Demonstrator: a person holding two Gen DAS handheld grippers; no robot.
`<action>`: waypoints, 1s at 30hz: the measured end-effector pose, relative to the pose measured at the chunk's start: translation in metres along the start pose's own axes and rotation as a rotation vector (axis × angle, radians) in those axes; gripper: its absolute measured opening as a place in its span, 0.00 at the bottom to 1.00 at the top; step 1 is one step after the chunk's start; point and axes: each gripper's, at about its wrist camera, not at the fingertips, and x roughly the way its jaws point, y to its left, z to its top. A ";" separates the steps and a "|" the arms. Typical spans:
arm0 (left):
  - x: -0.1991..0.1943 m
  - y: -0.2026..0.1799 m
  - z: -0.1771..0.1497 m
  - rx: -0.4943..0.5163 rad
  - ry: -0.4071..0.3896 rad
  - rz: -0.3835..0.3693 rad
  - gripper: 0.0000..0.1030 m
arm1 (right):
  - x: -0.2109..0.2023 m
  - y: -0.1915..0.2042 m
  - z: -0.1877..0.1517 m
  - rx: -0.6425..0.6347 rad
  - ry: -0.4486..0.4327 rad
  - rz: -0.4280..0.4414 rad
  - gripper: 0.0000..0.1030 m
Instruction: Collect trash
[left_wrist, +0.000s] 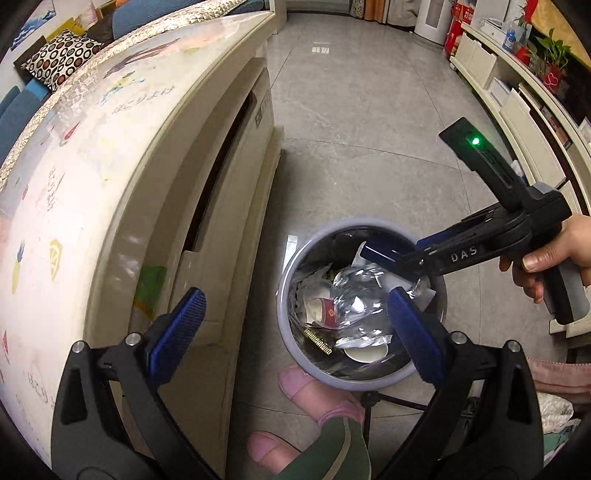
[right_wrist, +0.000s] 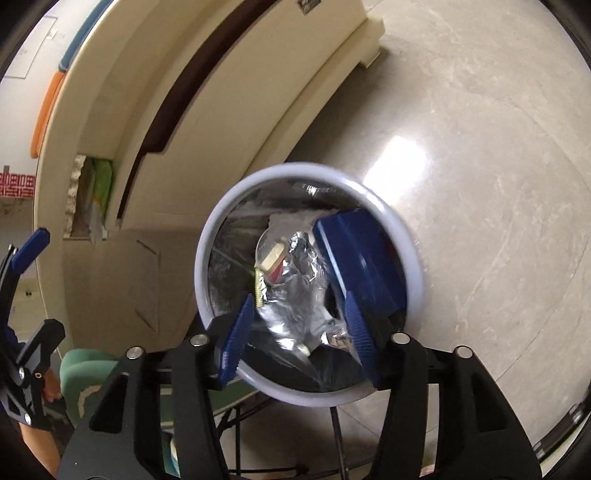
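A round trash bin with a pale grey rim (left_wrist: 284, 325) (right_wrist: 218, 221) stands on the floor, holding several pieces of trash. On top lies a crumpled silvery plastic wrapper (left_wrist: 354, 302) (right_wrist: 295, 295). A red-and-white paper cup (left_wrist: 325, 314) lies beside the wrapper, with a blue box (right_wrist: 362, 258) in there too. My right gripper (right_wrist: 301, 332) (left_wrist: 397, 266) hangs over the bin's mouth, open. The wrapper sits loose between and below its blue fingers, brushing the right one. My left gripper (left_wrist: 299, 328) is wide open and empty above the bin's near-left edge.
A cream cabinet (left_wrist: 207, 206) stands tight against the bin's left. A person's feet in pink socks (left_wrist: 314, 391) are just in front of it, and a thin black stand (left_wrist: 388, 400) shows beneath. Grey tiled floor (left_wrist: 362, 110) stretches beyond, with a low white shelf unit (left_wrist: 517, 110) along the right.
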 end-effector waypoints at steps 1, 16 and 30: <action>-0.001 0.001 0.001 -0.001 -0.002 0.002 0.93 | -0.003 0.001 0.000 -0.006 -0.005 0.000 0.53; -0.091 0.056 0.001 -0.112 -0.177 0.132 0.93 | -0.105 0.109 0.035 -0.258 -0.194 0.130 0.60; -0.207 0.184 -0.118 -0.545 -0.306 0.417 0.93 | -0.106 0.326 0.028 -0.631 -0.237 0.271 0.65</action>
